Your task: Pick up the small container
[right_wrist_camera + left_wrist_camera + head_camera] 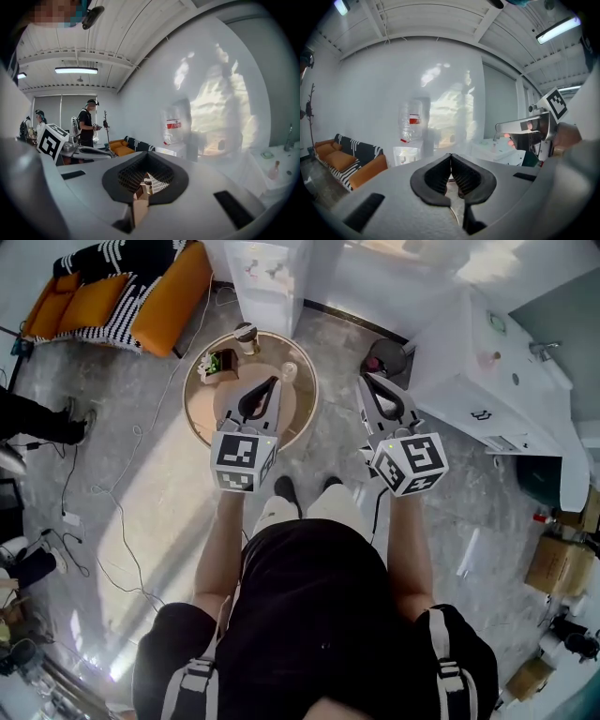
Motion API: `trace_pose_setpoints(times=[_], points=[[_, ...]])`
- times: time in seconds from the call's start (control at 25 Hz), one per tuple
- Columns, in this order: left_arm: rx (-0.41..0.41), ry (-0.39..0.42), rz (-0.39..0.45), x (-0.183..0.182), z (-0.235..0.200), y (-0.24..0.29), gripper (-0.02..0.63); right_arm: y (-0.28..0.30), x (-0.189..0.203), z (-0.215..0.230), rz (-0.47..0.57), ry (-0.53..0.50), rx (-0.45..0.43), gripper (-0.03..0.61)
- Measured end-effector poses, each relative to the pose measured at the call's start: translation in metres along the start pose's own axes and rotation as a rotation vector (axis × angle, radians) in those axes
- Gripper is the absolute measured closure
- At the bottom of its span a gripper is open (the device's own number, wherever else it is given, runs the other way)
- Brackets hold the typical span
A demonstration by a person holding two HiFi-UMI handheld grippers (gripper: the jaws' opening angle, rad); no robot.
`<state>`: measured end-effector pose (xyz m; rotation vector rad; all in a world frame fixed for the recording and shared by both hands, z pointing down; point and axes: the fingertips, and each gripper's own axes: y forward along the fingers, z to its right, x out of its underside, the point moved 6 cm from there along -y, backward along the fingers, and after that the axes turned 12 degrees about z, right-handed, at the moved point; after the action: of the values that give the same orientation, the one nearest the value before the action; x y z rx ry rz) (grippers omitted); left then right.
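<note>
A round wooden table (208,413) stands on the floor ahead of me. On it are a small cream cylindrical container (289,371), a dark-topped jar (246,332) and a green-and-white item (217,363). My left gripper (275,381) hangs over the table, its tips just short of the cream container and its jaws shut with nothing between them (450,155). My right gripper (365,379) is off the table's right side, over the floor, and its jaws also meet at the tips, empty (147,153). Neither gripper view shows the table items.
An orange sofa with a striped blanket (122,287) is at the back left. A water dispenser (262,273) stands behind the table. To the right are a dark bin (386,357) and a white sink cabinet (487,362). Cables (84,521) trail over the floor. People (87,123) stand far off.
</note>
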<state>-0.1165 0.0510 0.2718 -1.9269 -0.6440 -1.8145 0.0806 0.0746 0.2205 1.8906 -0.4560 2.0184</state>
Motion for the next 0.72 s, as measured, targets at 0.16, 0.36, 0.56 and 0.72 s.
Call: trace_pose_setpoints(times=[0.16,0.36,0.56,0.72], points=[[0.003,-0.015,-0.015,0.008,-0.004,0.010,0.595,0.004,0.008,0.008,-0.013,0.020,0.011,0.575],[-0.026,-0.022,-0.030,0.015,-0.015,0.028,0.595,0.026,0.015,0.024,-0.014,0.041,-0.007,0.575],[-0.053,-0.011,-0.035,0.013,-0.024,0.057,0.595,0.064,0.010,0.047,0.003,0.051,-0.052,0.575],[-0.105,0.000,-0.032,0.006,-0.033,0.086,0.595,0.098,0.006,0.071,0.006,0.054,-0.119,0.575]])
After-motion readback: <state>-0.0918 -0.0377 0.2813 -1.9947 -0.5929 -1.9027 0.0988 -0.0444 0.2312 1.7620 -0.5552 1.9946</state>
